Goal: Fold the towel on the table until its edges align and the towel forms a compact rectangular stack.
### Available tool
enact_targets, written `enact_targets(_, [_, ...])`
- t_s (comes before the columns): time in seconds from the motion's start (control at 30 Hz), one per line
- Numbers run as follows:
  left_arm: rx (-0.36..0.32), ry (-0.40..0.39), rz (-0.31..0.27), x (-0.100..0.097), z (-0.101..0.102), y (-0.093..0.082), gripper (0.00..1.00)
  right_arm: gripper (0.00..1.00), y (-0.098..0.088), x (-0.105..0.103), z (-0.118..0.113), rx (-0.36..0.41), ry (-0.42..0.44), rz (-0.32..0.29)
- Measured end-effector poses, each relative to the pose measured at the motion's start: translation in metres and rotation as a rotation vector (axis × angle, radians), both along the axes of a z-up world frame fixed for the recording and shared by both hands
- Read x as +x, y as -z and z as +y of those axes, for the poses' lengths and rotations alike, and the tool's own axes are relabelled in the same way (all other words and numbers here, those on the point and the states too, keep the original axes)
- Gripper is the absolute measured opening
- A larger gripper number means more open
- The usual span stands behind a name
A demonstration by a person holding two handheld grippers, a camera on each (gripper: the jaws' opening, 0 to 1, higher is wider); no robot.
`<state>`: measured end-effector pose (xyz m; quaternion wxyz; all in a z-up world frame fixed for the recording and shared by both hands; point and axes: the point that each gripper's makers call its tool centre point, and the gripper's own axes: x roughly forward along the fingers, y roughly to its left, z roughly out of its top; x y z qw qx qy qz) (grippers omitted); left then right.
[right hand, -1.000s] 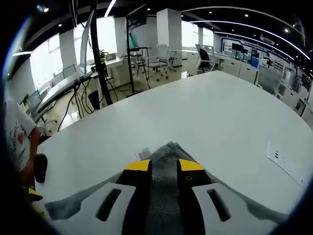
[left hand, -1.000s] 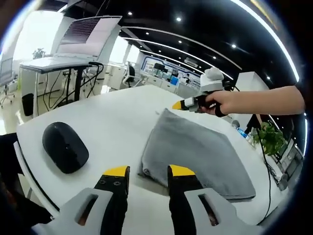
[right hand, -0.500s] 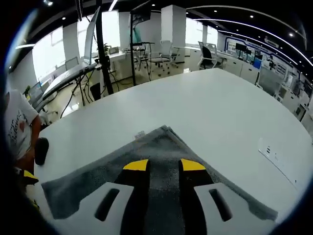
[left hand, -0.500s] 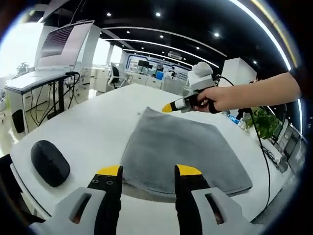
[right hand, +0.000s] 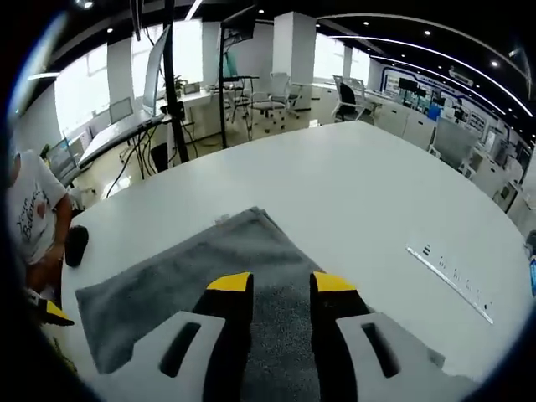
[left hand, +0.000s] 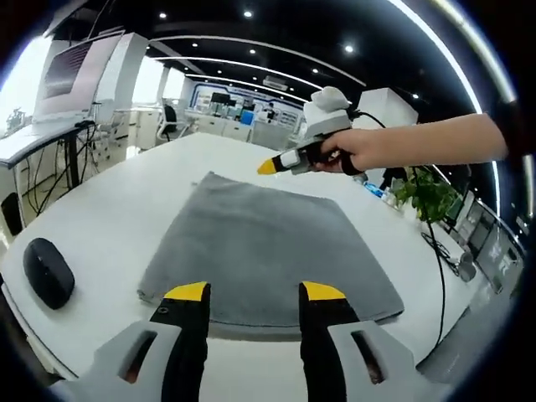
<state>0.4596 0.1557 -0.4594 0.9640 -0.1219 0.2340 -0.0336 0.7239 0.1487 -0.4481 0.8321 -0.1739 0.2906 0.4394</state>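
**Two open grippers over a flat grey towel**

Two grippers are in our hands, and neither has hold of anything. In the left gripper view, our left gripper (left hand: 254, 291) sits with its yellow-tipped jaws parted just short of the near edge of the towel (left hand: 264, 251), nothing between them. The towel lies spread flat as a grey rectangle on the white table (left hand: 117, 209). At its far edge we see our right hand (left hand: 362, 151) holding the right gripper (left hand: 270, 166) above the cloth, apart from it; its yellow tip points toward the towel's far corner. A black mouse (left hand: 48, 272) rests on the table well to one side of the towel.

In the right gripper view, the right gripper (right hand: 281, 283) hangs above the towel (right hand: 180, 280) with its jaws apart, grey fabric visible through the gap. The table (right hand: 377, 201) stretches away beyond. A person (right hand: 29, 222) in a white shirt sits at the table's edge.
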Motion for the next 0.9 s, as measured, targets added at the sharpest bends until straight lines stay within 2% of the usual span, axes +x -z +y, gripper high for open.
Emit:
enact_targets(0.07, [-0.016,0.032,-0.002,0.002,-0.013,-0.004,0.44,0.25,-0.003,-0.001,-0.008,0.001,0.0,-0.004])
enact_targets(0.23, [0.0,0.092,0.011,0.005,-0.037,-0.003,0.43,0.25,-0.003,0.002,-0.03,-0.012,-0.003,-0.001])
enact_targets(0.4, [0.009,0.115,0.007,0.008,-0.051,-0.005,0.42,0.25,0.0,0.001,-0.052,-0.041,-0.015,0.003])
enact_targets(0.57, [0.019,0.157,-0.001,0.013,-0.076,-0.014,0.42,0.25,-0.002,0.005,-0.074,-0.041,0.001,0.006])
enact_targets(0.9, [0.025,0.257,0.012,0.019,-0.13,-0.008,0.42,0.25,-0.002,0.022,-0.131,-0.05,0.052,0.006])
